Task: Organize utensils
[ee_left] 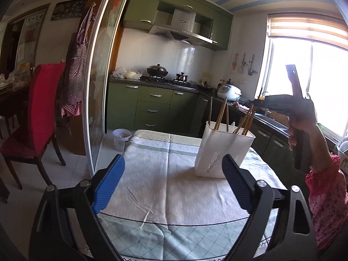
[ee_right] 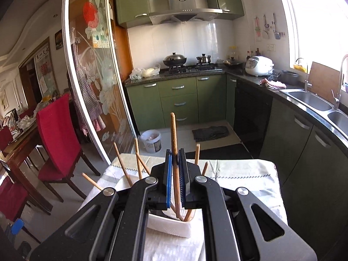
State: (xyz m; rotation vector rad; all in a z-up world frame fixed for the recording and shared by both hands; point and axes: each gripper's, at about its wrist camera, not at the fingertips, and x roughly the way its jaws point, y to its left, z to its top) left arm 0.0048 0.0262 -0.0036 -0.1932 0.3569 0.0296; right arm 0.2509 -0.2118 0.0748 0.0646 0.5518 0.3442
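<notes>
My left gripper (ee_left: pixel 173 183) hovers over the tablecloth (ee_left: pixel 163 174), jaws spread wide and empty. The white holder (ee_left: pixel 219 150) of chopsticks stands at its one o'clock. My right gripper (ee_right: pixel 174 180), directly above that holder, pinches one upright chopstick (ee_right: pixel 173 130).

White holder (ee_left: pixel 219 150) with brown chopsticks (ee_left: pixel 220 114), pale green-checked tablecloth (ee_left: pixel 165 174), olive green cabinets (ee_left: pixel 152 106) at 12 o'clock, red chair (ee_left: pixel 41 111) at 9 o'clock, blue gripper pads (ee_left: pixel 107 187).
</notes>
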